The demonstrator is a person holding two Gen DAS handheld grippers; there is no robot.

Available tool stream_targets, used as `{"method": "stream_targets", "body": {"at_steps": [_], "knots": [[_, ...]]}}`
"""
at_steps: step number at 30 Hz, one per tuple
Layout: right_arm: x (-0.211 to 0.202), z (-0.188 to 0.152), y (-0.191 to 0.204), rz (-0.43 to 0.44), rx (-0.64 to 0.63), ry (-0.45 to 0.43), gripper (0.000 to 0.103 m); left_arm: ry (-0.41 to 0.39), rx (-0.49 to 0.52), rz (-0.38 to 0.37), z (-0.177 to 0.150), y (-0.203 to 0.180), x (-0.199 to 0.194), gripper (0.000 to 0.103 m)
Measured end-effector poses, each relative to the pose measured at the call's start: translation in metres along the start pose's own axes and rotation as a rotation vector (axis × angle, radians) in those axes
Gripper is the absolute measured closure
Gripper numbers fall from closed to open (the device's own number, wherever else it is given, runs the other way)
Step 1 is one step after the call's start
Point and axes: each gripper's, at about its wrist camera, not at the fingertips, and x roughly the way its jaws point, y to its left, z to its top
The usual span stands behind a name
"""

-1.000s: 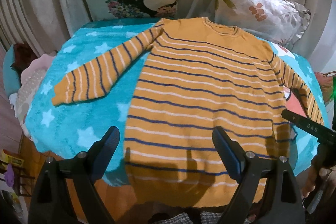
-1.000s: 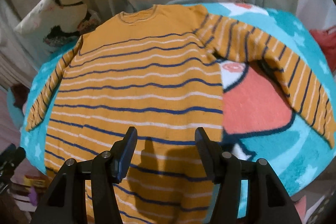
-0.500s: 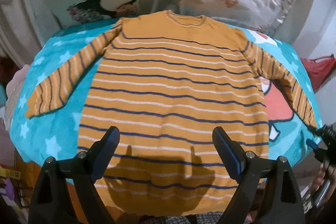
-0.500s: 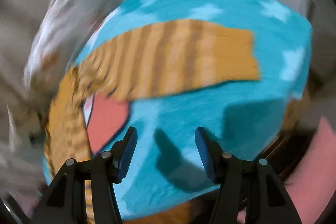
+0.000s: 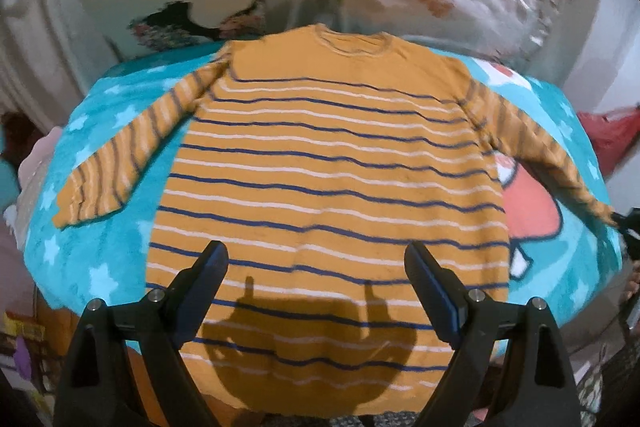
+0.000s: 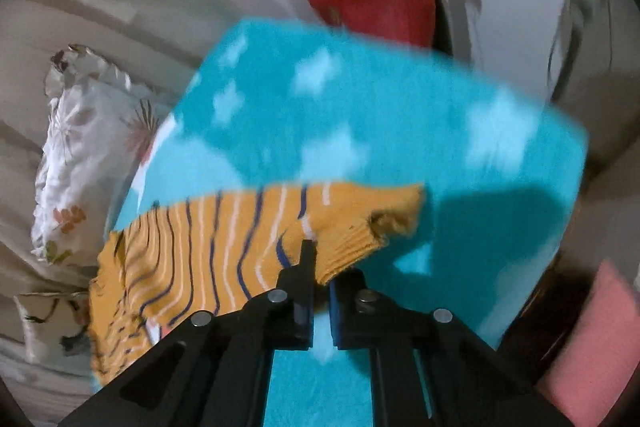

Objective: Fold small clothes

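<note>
Right claw [image 6: 319,267] had swung to the sweater's [image 5: 328,179] right sleeve cuff [image 6: 356,227] and clamped it. Left claw [image 5: 316,279] hovered wide apart over the hem; sweater lay flat on blue blanket [image 5: 100,227].

Ribbed knit sweater [image 5: 328,163], fleecy plush blanket [image 5: 112,251] (matt), matt black plastic tools

The left gripper [image 5: 316,291] is held with its jaws spread wide and nothing between them, while the right gripper [image 6: 320,267] is clamped on the sweater cuff [image 6: 360,231].
</note>
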Motion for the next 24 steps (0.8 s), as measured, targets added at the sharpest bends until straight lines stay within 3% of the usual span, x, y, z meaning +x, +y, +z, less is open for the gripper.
{"method": "stream_targets", "body": {"at_steps": [5, 10, 16, 24], "knots": [[-0.033, 0.053, 0.012, -0.078, -0.038, -0.150, 0.097, -0.007, -0.120, 0.065, 0.001, 0.048, -0.002, 0.014], [-0.045, 0.074, 0.073, -0.044, -0.153, -0.211, 0.097, 0.007, -0.190, 0.117, -0.012, 0.090, -0.004, 0.014], [-0.032, 0.014, 0.194, 0.136, -0.372, -0.112, 0.097, 0.036, -0.238, 0.103, -0.018, 0.128, 0.006, 0.014], [0.012, -0.127, 0.347, 0.328, -0.585, 0.133, 0.097, -0.001, -0.236, 0.059, 0.003, 0.183, 0.008, 0.014]]}}
